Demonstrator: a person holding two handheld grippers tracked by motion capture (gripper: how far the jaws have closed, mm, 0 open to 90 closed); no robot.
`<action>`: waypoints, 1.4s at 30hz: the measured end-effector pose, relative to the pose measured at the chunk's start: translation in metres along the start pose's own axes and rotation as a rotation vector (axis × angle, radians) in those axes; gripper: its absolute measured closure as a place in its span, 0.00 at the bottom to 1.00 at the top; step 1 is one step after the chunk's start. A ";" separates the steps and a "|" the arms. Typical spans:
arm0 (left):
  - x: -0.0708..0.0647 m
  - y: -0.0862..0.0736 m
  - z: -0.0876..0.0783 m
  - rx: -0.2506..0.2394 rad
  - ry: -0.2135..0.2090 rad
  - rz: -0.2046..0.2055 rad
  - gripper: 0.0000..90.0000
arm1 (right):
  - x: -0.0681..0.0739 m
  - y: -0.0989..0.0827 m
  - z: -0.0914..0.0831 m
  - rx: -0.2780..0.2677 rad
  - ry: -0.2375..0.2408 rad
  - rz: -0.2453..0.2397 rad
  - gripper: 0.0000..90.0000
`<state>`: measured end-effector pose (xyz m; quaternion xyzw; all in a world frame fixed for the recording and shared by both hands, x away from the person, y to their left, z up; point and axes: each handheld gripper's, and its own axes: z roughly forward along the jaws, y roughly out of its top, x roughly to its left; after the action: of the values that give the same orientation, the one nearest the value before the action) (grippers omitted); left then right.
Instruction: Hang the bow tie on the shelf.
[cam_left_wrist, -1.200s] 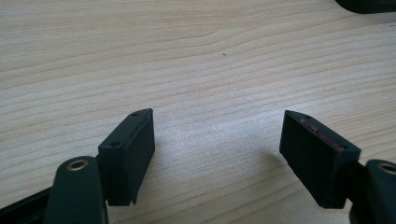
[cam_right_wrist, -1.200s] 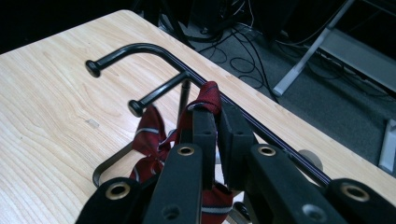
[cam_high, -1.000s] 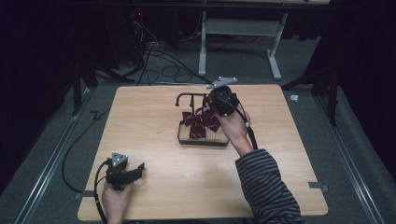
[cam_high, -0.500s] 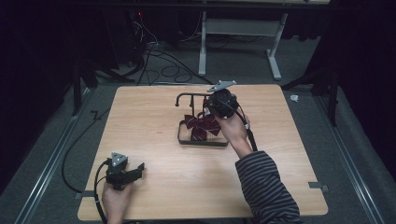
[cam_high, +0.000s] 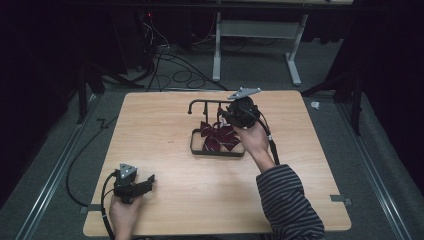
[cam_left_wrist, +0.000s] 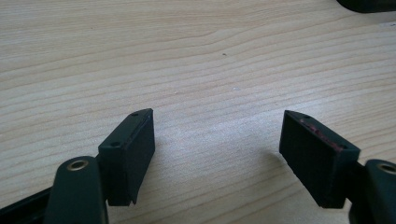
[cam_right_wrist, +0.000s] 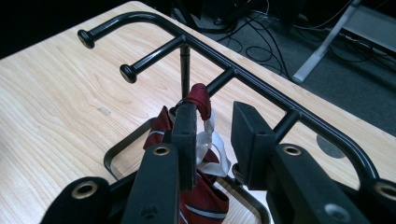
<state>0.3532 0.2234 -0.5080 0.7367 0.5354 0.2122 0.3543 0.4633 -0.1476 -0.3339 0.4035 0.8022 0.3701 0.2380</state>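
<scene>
A dark red striped cloth piece (cam_right_wrist: 200, 95) with a white strap (cam_right_wrist: 212, 144) hangs looped over a peg of the black metal rack (cam_right_wrist: 261, 81). My right gripper (cam_right_wrist: 215, 112) stands open around that loop. Its jaws have just been opening; the cloth rests against the left pad and the right pad is clear of it. From above, the right gripper (cam_high: 234, 114) hovers at the rack (cam_high: 201, 103), with the red cloth (cam_high: 218, 138) spread over the rack's base frame. My left gripper (cam_high: 146, 182) lies low at the table's front left, and its own view shows it (cam_left_wrist: 217, 126) open over bare wood.
The wooden table (cam_high: 150, 135) has free room to the left and front of the rack. Two free pegs (cam_right_wrist: 128, 74) stick out at the rack's left end. Cables (cam_high: 165, 60) and a white desk frame (cam_high: 255, 40) stand on the floor behind the table.
The right gripper's jaws have opened and let go of the red cloth, which stays hanging on the rack. Neither hand has shifted noticeably.
</scene>
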 end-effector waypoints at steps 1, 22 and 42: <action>0.000 0.000 0.000 0.000 0.000 0.000 0.30 | -0.001 0.000 -0.001 -0.004 0.002 0.002 0.81; 0.000 0.000 0.000 0.001 0.000 0.000 0.30 | -0.007 0.002 0.003 0.009 0.059 0.031 0.81; 0.000 0.000 0.000 -0.001 0.000 -0.001 0.30 | -0.006 0.001 -0.008 0.010 0.109 0.002 0.79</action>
<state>0.3532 0.2231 -0.5081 0.7362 0.5358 0.2123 0.3549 0.4614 -0.1555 -0.3278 0.3845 0.8155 0.3880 0.1915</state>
